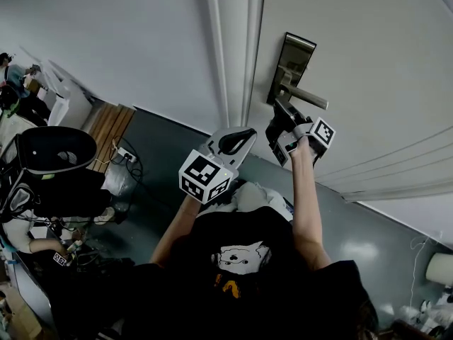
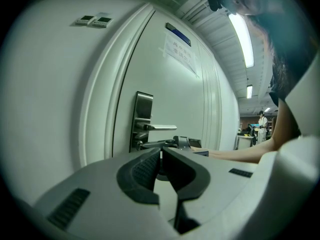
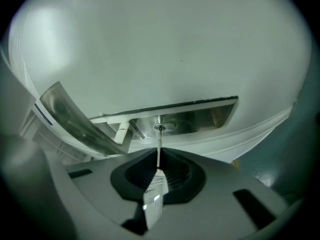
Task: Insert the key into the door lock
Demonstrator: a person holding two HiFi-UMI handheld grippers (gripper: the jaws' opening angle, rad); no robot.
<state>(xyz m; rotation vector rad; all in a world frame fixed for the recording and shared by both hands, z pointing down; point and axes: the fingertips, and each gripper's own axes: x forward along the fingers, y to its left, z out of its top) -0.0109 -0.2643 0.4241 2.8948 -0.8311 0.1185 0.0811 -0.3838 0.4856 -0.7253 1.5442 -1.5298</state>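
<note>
A steel lock plate with a lever handle sits on the white door. My right gripper is up against the plate just below the handle, shut on a thin key. In the right gripper view the key's tip meets the round keyhole in the lock plate; how deep it sits I cannot tell. A white tag hangs from the key between the fingers. My left gripper hangs shut and empty by the door frame, left of the lock.
The door frame runs up just left of the lock. A black office chair, cables and clutter stand on the floor at far left. In the left gripper view the lock plate and the right gripper show ahead.
</note>
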